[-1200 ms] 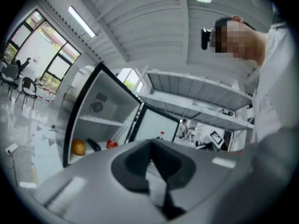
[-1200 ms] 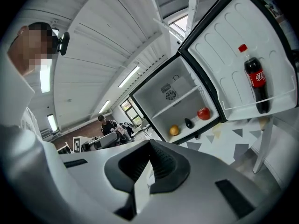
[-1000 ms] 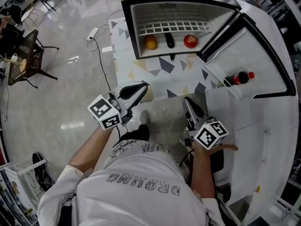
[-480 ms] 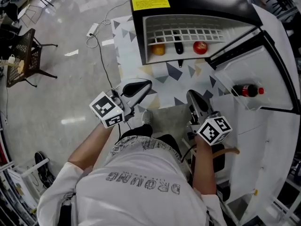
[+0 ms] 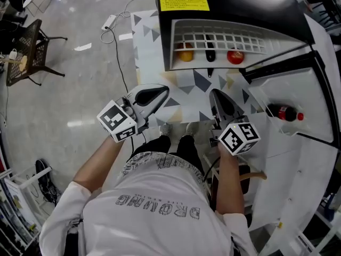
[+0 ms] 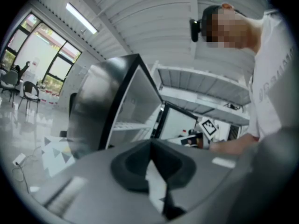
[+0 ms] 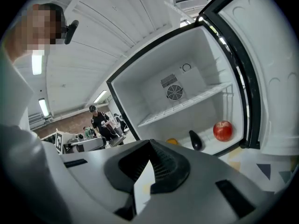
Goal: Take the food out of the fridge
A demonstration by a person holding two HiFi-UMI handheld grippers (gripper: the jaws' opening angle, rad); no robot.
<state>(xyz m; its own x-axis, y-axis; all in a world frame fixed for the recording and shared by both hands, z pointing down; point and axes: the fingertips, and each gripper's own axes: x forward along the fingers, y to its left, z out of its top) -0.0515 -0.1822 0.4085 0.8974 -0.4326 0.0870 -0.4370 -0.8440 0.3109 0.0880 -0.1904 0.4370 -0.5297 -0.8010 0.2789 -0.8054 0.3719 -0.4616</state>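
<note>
The open fridge (image 5: pixel 230 6) holds an orange (image 5: pixel 185 54), a dark oblong vegetable (image 5: pixel 210 54) and a red apple (image 5: pixel 235 56) in a row on its floor, under a white wire shelf (image 5: pixel 213 38). In the right gripper view the apple (image 7: pixel 223 130), the dark vegetable (image 7: pixel 195 140) and the orange (image 7: pixel 172 142) lie straight ahead. My right gripper (image 5: pixel 214 94) (image 7: pixel 150 142) is shut and empty, a short way in front of the opening. My left gripper (image 5: pixel 162 91) (image 6: pixel 150 143) is shut and empty too, off the fridge's left front corner.
The fridge door (image 5: pixel 306 143) stands swung open on the right, with a dark bottle with a red cap (image 5: pixel 285 112) in its shelf. A patterned mat (image 5: pixel 150 40) lies under the fridge. A cable and power strip (image 5: pixel 109 21) and a chair (image 5: pixel 26 57) are at left.
Both grippers have moved forward toward the fridge, which now fills more of the head view. Both stay shut and empty.
</note>
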